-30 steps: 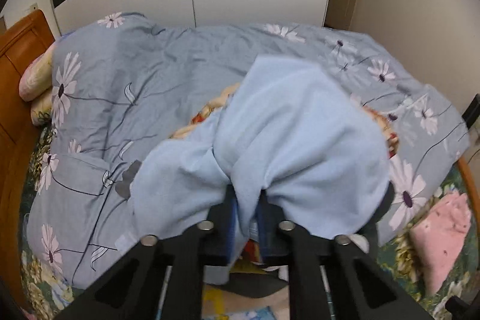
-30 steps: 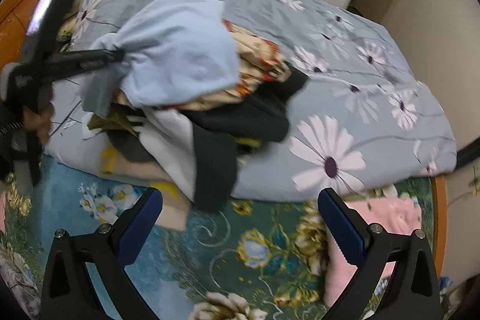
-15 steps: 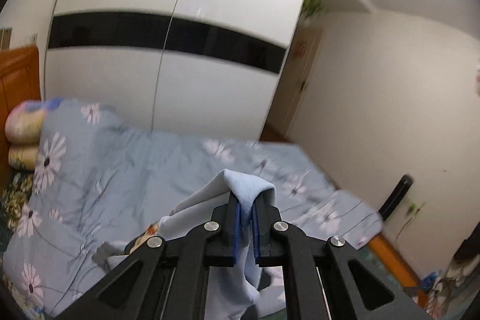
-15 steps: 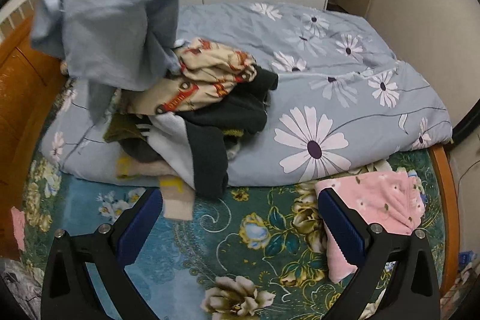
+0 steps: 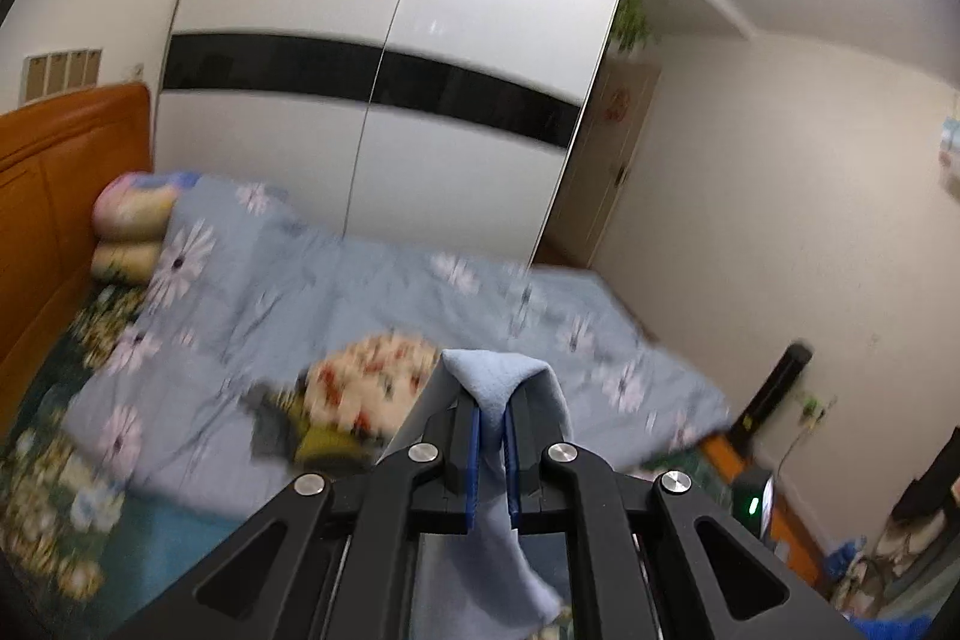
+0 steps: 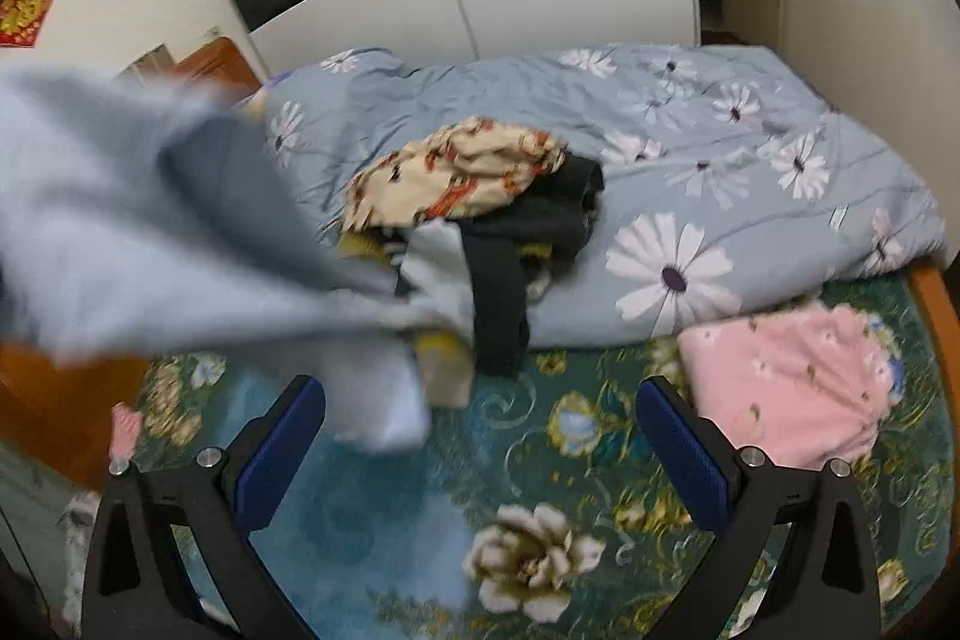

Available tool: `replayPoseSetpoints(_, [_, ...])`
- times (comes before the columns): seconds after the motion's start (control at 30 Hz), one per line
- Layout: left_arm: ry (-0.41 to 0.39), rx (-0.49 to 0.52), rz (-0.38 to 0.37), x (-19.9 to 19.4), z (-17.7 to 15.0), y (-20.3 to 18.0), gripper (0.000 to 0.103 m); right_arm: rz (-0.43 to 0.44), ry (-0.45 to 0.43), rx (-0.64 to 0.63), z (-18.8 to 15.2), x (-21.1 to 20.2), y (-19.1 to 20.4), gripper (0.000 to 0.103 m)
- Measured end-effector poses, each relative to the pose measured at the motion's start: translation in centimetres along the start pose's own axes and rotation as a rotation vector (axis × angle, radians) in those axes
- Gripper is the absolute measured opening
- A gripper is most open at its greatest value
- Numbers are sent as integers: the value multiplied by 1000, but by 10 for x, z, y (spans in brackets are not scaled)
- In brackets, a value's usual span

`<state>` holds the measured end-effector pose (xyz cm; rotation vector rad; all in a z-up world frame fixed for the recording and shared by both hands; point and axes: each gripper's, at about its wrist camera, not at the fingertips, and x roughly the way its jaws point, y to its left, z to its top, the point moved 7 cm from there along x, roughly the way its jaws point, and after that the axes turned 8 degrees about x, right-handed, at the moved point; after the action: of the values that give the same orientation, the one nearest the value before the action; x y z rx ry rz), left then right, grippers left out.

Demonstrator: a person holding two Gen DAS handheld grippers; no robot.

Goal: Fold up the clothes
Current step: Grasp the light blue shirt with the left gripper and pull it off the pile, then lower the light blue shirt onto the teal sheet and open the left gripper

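Left gripper point(image 5: 492, 436) fingers clenched on light-blue garment point(image 5: 493, 379), raised above bed point(image 6: 750, 148). Right gripper point(image 6: 480, 451) fingers spread, grasping nothing.

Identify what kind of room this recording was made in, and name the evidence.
Most likely a home bedroom: a bed under a grey-blue daisy-print duvet, an orange wooden headboard, and a tall white wardrobe with a black band.
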<state>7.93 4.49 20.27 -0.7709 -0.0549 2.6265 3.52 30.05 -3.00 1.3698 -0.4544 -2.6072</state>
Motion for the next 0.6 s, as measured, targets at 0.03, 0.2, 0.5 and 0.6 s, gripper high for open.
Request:
replayPoseSetpoints(0.03, [44,10,18,8,-14,-2,7,1,25,8,-11,1,-6,103])
replayPoseSetpoints(0.2, [277,-29,68,79,-105,16,7,19,148,0,-54,14,-10,103])
replayPoseSetpoints(0.5, [652,-346,107,199,-303,95,7,-107,256,-85,-98,39,10,103])
replayPoseSetpoints(0.6, [700,-386,88,223,-324,116,8,-139,280,-62,-99,60,17,103])
